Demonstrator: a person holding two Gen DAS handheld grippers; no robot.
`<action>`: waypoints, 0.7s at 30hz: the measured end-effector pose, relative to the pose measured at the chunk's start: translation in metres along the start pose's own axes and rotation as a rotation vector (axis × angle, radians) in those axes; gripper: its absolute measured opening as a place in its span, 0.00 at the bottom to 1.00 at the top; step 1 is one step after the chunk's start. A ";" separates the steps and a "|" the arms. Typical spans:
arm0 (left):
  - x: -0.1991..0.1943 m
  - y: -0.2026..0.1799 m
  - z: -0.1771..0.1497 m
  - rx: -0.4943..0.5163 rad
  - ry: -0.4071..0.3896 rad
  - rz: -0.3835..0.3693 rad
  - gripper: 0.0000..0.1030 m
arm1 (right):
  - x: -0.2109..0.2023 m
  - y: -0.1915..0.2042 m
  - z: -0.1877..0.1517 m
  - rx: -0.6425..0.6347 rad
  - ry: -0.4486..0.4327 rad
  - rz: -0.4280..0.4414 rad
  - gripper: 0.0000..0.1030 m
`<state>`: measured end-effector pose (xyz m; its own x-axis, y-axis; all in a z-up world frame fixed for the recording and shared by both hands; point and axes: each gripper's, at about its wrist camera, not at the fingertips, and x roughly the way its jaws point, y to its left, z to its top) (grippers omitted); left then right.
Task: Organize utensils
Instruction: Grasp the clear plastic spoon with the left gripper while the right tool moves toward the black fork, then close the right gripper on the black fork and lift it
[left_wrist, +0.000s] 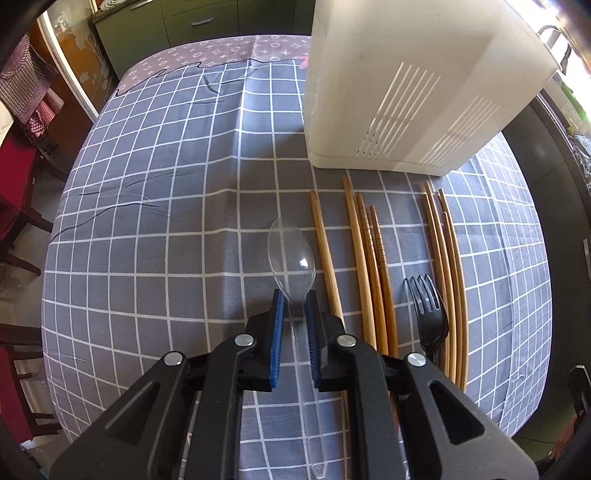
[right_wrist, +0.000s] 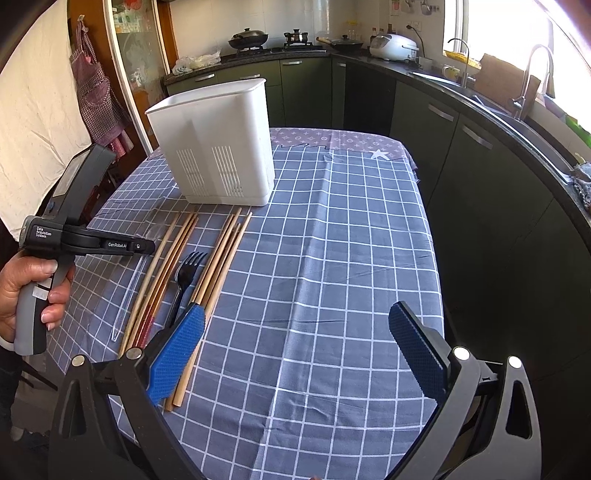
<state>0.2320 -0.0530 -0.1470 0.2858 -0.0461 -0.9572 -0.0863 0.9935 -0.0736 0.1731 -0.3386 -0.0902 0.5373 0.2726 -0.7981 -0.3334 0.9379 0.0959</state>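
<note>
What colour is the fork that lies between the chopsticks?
Black. The fork shows best in the left wrist view.

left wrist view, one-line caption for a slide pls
Left hand-held gripper clamps a clear plastic spoon beside wooden chopsticks, a black plastic fork and a white slotted utensil holder.

A home kitchen: gas stove (right_wrist: 273, 46) with wok (right_wrist: 248, 38), rice cooker (right_wrist: 392, 46), sink faucet (right_wrist: 535, 74), green cabinets (right_wrist: 295, 88), hanging apron (right_wrist: 94, 99).
</note>
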 end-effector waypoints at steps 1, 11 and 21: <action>0.000 0.001 -0.001 0.003 0.001 -0.008 0.09 | 0.002 -0.001 0.003 0.010 0.013 0.019 0.96; -0.028 0.014 -0.011 0.060 -0.092 0.016 0.08 | 0.033 0.029 0.026 0.001 0.217 0.173 0.75; -0.046 0.032 -0.023 0.065 -0.145 0.024 0.08 | 0.075 0.100 0.035 -0.082 0.383 0.184 0.29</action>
<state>0.1945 -0.0218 -0.1113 0.4195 -0.0112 -0.9077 -0.0342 0.9990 -0.0282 0.2072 -0.2170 -0.1192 0.1416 0.3197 -0.9369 -0.4657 0.8567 0.2219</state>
